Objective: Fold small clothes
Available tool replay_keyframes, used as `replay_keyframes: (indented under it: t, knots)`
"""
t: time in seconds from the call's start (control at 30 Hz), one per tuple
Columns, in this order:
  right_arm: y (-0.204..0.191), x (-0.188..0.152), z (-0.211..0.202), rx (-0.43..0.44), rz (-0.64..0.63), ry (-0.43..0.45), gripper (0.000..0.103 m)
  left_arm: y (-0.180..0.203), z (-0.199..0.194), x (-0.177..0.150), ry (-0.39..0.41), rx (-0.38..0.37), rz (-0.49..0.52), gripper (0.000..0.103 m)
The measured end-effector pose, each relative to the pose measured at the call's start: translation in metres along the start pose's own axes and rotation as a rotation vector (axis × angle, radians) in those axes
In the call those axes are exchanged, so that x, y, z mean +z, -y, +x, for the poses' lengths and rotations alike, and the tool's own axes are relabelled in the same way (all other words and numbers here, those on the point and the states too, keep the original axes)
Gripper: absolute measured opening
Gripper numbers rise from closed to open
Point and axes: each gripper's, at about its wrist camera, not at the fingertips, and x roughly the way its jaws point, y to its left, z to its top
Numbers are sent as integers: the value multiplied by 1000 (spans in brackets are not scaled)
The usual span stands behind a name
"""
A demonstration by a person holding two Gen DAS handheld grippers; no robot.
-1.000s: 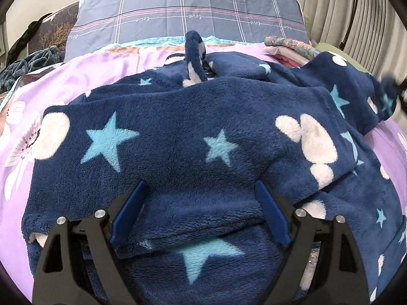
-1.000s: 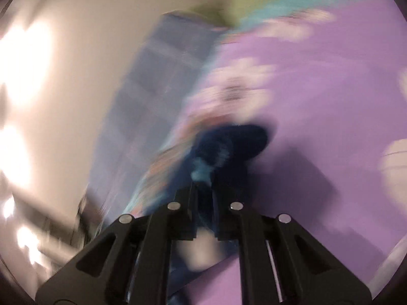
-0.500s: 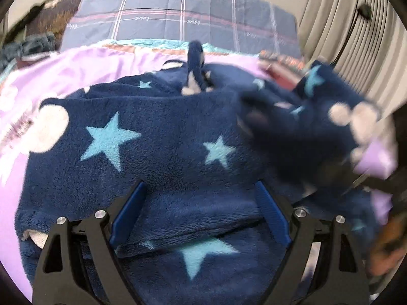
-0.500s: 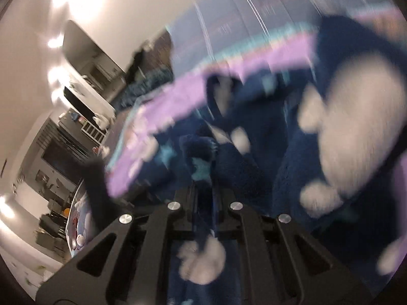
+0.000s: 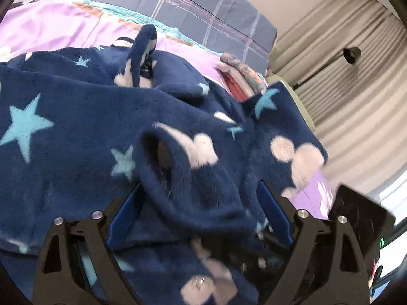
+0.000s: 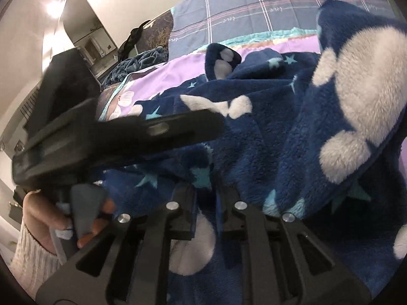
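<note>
A navy fleece garment with light blue stars and white mouse-head shapes lies spread on a purple bed sheet. Its sleeve, cuff opening facing me, lies folded over the body between my left gripper's fingers. My left gripper is open and wide, low over the garment. My right gripper is shut on the navy fleece garment, pinching a fold of the sleeve. The left gripper's black body crosses the right wrist view at left.
A grey plaid pillow lies at the head of the bed. A stack of folded clothes sits at the far right of the bed. Beige curtains hang on the right. Dark bedding is piled at the far left.
My right gripper has carried the sleeve from the right side across onto the garment's body, ending between the left gripper's fingers. The left gripper has stayed open and tilted to the right.
</note>
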Motion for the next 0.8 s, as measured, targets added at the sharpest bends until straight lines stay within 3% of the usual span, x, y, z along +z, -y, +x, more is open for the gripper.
replay_keyframes:
  t: [0.03, 0.07, 0.17, 0.27, 0.33, 0.4, 0.5, 0.6, 0.8]
  knots:
    - [-2, 0, 0, -2, -8, 0, 16, 3, 0, 3, 29, 8, 14, 33]
    - [-2, 0, -1, -3, -15, -2, 18, 4, -1, 5, 38, 16, 20, 6]
    - [-1, 3, -9, 19, -30, 3, 20, 9, -15, 17, 79, 17, 47, 8]
    - [13, 9, -22, 48, 7, 32, 20, 31, -47, 30, 145, 52, 161, 8]
    - [26, 11, -28, 18, 47, 50, 20, 40, -69, 37, 187, 89, 212, 8]
    - [44, 11, -29, -21, 103, 54, 20, 45, -90, 43, 233, 156, 269, 9]
    - [68, 5, -24, -86, 215, 30, 21, 44, -117, 47, 267, 318, 361, 12]
    - [79, 3, -19, -52, 276, 15, 18, 22, -129, 49, 251, 404, 355, 14]
    - [64, 0, -17, -95, 201, 19, 25, -34, -138, 50, 245, 501, 227, 14]
